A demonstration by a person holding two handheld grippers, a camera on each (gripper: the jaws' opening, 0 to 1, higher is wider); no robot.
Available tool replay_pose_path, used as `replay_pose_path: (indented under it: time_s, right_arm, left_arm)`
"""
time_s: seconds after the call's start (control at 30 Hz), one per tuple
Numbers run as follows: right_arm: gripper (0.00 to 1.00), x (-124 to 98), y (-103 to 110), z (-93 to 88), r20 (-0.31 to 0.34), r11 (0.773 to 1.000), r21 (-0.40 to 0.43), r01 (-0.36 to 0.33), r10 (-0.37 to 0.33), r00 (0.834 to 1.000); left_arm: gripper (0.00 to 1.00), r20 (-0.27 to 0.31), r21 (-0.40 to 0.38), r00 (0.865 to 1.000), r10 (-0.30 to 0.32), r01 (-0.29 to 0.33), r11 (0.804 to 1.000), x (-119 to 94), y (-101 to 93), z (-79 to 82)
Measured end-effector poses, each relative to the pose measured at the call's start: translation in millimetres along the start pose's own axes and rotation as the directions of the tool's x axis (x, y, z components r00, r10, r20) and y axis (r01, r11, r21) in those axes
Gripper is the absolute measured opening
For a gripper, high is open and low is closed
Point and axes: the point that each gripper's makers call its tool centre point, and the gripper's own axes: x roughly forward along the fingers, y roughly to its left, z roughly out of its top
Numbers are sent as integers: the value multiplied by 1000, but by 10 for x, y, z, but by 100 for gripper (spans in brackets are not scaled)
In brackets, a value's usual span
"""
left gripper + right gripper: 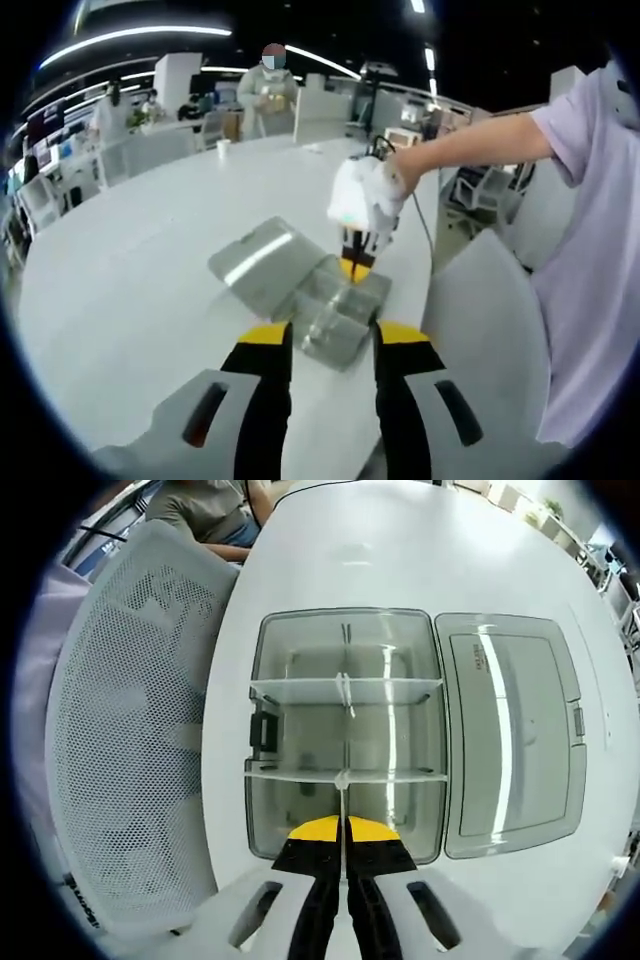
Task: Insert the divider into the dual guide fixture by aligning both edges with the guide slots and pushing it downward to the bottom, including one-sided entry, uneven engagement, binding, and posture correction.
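A clear plastic box (pixel 300 660) lies on the white table with its lid (pixel 510 730) folded open to one side. Two clear cross dividers (pixel 390 690) stand in its guide slots. My right gripper (pixel 343 832) is above the box's near end, shut on a thin clear divider (pixel 343 800) seen edge-on, whose far edge meets the nearer cross divider. In the left gripper view, a hand holds the right gripper (pixel 356 262) with its tips down in the box (pixel 335 335). My left gripper (pixel 333 338) hovers open just short of the box, with nothing between its fingers.
A white mesh chair (pixel 130 730) stands close to the table edge beside the box. A person's arm and lilac sleeve (pixel 585 250) fill the right side. Another person (pixel 268 90) stands beyond the far table edge. The white table (pixel 150 250) stretches wide to the left.
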Motion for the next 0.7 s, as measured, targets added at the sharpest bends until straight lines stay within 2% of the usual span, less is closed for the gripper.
replay_pose_path:
  time_s: [0.7]
  right_arm:
    - [0, -22, 4, 19, 23, 1000, 9, -11, 11, 1000]
  left_arm:
    - [30, -16, -5, 1000, 11, -11, 1000, -57, -10, -28]
